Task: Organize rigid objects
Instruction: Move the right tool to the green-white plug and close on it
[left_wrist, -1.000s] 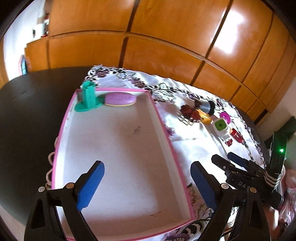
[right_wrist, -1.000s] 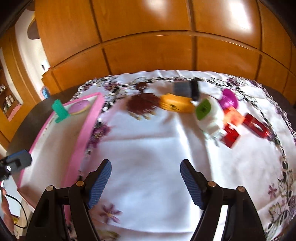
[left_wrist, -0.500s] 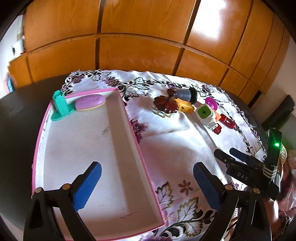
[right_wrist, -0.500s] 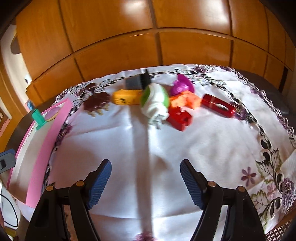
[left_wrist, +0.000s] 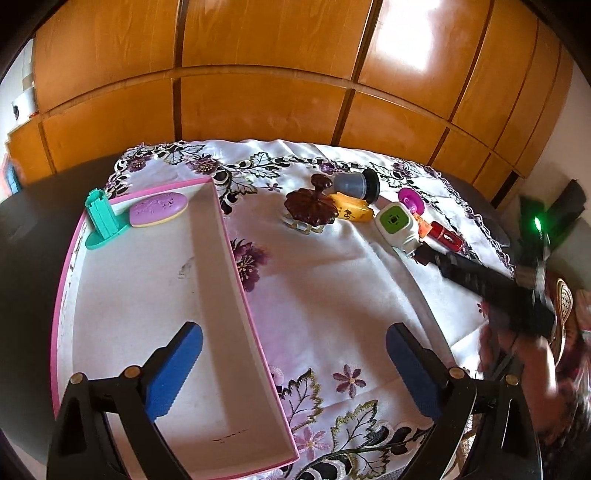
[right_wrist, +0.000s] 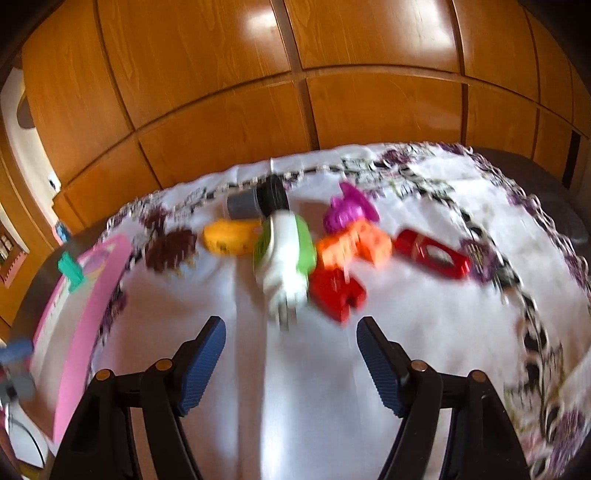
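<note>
A pink-rimmed white tray (left_wrist: 236, 258) lies at the left on the floral cloth, holding a teal stand (left_wrist: 101, 218) and a lilac oval piece (left_wrist: 159, 208) at its far end. A row of objects lies beyond: a brown lid (left_wrist: 312, 206), yellow piece (left_wrist: 351, 210), grey cup (left_wrist: 354, 184), white-and-green gadget (right_wrist: 284, 254), red block (right_wrist: 338, 291), orange piece (right_wrist: 354, 245), magenta piece (right_wrist: 349, 210) and red flat piece (right_wrist: 432, 254). My left gripper (left_wrist: 295, 373) is open and empty over the tray's right wall. My right gripper (right_wrist: 291, 362) is open and empty, just short of the gadget.
Wooden cabinet doors (left_wrist: 258, 74) rise behind the table. The dark table top (left_wrist: 29, 240) shows left of the cloth. The right gripper's body (left_wrist: 491, 284) reaches in from the right in the left wrist view. The cloth's edge (right_wrist: 546, 332) curves at the right.
The right gripper has advanced toward the row of objects, which now loom larger and blurred. The left gripper has swung right, off the tray's middle to its right wall.
</note>
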